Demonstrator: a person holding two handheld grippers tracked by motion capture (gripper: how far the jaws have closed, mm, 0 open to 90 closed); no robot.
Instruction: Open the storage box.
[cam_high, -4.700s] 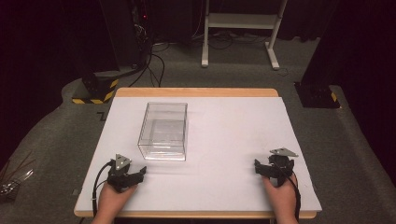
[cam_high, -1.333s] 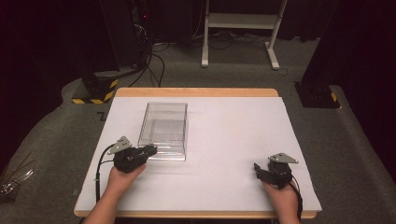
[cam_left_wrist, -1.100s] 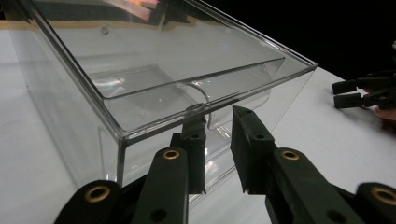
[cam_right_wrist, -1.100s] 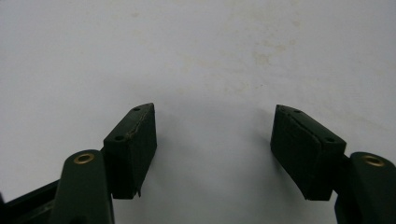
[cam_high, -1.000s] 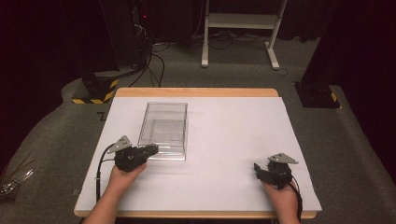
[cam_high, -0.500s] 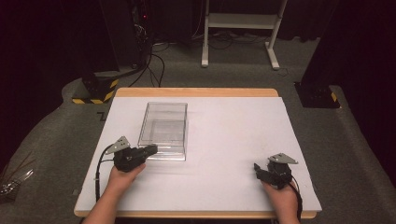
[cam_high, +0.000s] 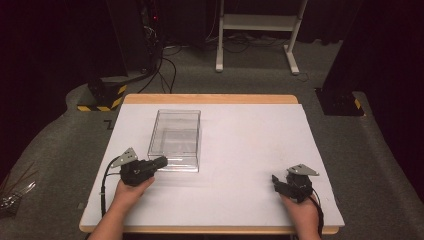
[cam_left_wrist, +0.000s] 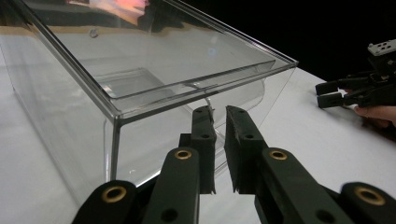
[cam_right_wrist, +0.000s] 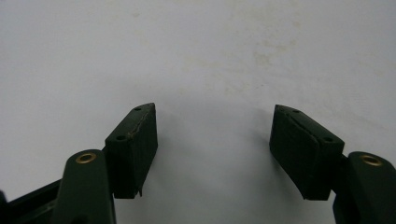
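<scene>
A clear plastic box (cam_high: 175, 139) stands open-topped on the white table (cam_high: 240, 135), left of the middle, its long side running away from the person. The left gripper (cam_high: 159, 161) lies nearly level in the person's left hand (cam_high: 129, 192), pointing right, with its tips at the box's near left corner. In the left gripper view, the 2 black jaws are nearly together, with only a thin slit between the pads, and the near wall of the clear box (cam_left_wrist: 140, 84) seems to sit in that slit at the lower part of the wall, close to the corner edge. The jaws have just been closing; the wall is so transparent that I cannot tell for certain whether the pads press on it, though they look clamped on it.

The right gripper (cam_high: 276, 182) rests near the table's front right corner, well apart from the box, held by the right hand (cam_high: 300, 210) and pointing left. In the right gripper view its jaws stand wide apart over bare white tabletop (cam_right_wrist: 210, 56), with nothing between them. The same gripper (cam_left_wrist: 329, 93) shows far off at the right edge of the left gripper view, jaws parted.
</scene>
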